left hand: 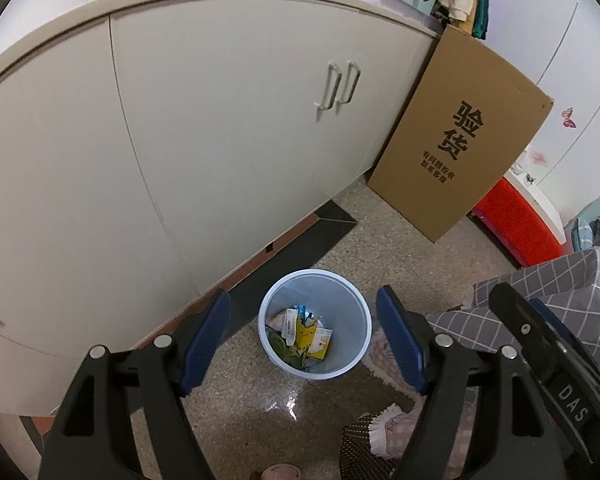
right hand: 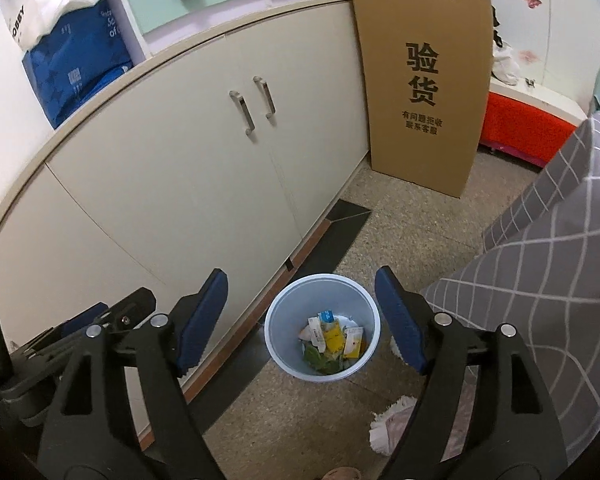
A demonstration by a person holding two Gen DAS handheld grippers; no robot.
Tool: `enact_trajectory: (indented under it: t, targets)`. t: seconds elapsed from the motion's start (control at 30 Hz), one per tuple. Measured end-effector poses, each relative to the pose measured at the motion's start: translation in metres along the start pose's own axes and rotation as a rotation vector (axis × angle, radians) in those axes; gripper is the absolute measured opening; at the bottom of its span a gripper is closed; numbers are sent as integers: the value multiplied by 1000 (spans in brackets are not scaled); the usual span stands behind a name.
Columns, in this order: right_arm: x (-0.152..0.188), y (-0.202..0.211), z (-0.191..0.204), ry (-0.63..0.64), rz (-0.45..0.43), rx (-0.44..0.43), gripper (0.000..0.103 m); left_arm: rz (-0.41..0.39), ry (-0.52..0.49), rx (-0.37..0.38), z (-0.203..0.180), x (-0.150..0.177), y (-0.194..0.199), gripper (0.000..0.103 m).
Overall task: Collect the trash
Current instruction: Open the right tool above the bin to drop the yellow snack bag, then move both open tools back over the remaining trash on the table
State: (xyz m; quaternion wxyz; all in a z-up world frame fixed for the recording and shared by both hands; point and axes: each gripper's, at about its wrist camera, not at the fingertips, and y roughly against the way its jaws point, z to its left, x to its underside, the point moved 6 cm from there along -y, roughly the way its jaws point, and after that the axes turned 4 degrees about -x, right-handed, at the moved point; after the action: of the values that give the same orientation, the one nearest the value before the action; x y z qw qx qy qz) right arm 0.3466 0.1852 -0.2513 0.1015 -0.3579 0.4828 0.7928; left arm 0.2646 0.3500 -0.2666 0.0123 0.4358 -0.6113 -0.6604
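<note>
A pale blue waste bin point(left hand: 352, 312) stands on the speckled floor beside the white cabinet; it also shows in the right wrist view point(right hand: 288, 320). Inside lie crumpled wrappers point(left hand: 300, 334), yellow, white and green, seen too in the right wrist view point(right hand: 332, 340). My left gripper point(left hand: 304, 340) is open and empty, held above the bin with the bin between its blue pads point(left hand: 206, 336). My right gripper point(right hand: 302, 320) is open and empty, also above the bin. The right gripper's body shows at the right of the left wrist view.
A white cabinet point(left hand: 180, 140) with two handles runs along the left. A tall cardboard box point(left hand: 460, 140) leans at its far end, a red stool point(left hand: 516, 228) behind it. A grey checked cloth point(right hand: 540, 280) hangs at the right, a fringed rug point(left hand: 392, 424) lies below.
</note>
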Motion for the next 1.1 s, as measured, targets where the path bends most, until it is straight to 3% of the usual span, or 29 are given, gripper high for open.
enact_trajectory:
  t: [0.27, 0.6, 0.87, 1.1]
  targets:
    - [0, 41, -12, -32, -35, -11, 76, -38, -16, 31, -20, 1, 34, 74]
    - [-9, 132, -50, -92, -174, -28, 79, -124, -91, 95, -81, 7, 96, 77]
    - [-9, 214, -130, -176, -299, 71, 81, -177, -246, 165, -181, 30, 138, 81]
    - [10, 275, -233, -339, -381, 217, 84, -117, -360, 273, -274, 59, 145, 81]
